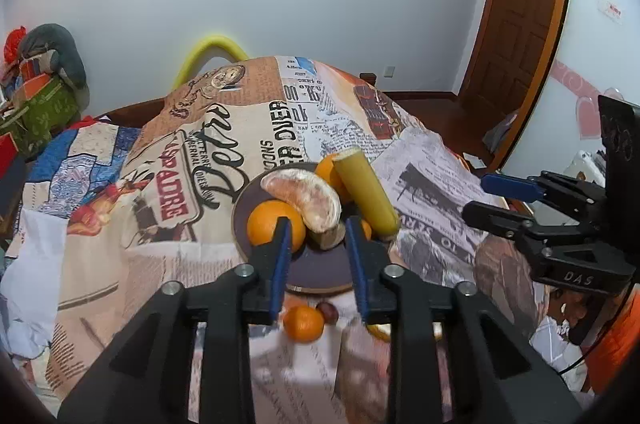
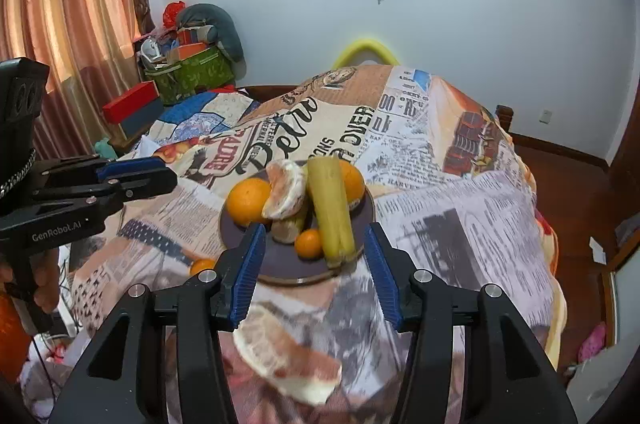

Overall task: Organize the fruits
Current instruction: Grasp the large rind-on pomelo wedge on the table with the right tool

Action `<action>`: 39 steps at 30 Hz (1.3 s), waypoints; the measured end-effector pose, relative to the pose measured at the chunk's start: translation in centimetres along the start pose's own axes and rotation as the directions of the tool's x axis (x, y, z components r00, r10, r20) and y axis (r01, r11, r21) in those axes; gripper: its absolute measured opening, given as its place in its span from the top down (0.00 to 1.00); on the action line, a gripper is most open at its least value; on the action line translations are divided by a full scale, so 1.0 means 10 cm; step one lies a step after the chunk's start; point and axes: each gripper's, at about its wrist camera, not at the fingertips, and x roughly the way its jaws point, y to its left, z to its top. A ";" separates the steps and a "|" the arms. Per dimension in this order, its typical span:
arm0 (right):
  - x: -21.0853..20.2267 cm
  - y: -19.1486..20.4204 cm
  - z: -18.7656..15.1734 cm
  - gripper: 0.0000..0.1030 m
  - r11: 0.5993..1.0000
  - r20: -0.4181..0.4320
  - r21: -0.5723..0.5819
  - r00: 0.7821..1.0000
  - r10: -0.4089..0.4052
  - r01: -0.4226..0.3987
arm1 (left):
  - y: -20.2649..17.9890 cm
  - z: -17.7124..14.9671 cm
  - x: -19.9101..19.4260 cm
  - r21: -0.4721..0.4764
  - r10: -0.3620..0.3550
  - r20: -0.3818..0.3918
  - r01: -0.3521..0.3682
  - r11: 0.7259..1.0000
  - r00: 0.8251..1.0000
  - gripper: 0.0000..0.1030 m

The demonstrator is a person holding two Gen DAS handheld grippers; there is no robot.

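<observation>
A dark round plate (image 1: 316,270) (image 2: 280,266) on the cloth-covered table holds a large orange (image 1: 272,222) (image 2: 249,200), a peeled pomelo segment (image 1: 308,195) (image 2: 285,192), a yellow-green cane piece (image 1: 366,195) (image 2: 332,209), a second orange (image 2: 354,179) and a small tangerine (image 2: 309,244). My left gripper (image 1: 318,224) is open and empty just above the plate's near side. My right gripper (image 2: 314,236) is open and empty. On the cloth near me lie a tangerine (image 1: 303,322), a dark red fruit (image 1: 329,312) and another pomelo segment (image 2: 288,364).
The newspaper-print cloth (image 1: 224,143) covers the whole table. A small orange fruit (image 2: 202,266) lies on the cloth left of the plate. A green basket with clutter (image 2: 192,67) and a red box (image 2: 130,105) stand at the far left. A wooden door (image 1: 516,7) is at right.
</observation>
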 end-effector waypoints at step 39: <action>0.58 0.32 -0.82 0.26 0.995 -0.267 -0.104 0.964 -0.020 -0.008 | 0.13 -1.04 0.33 -0.076 -0.022 -0.257 0.002 0.997 0.966 0.45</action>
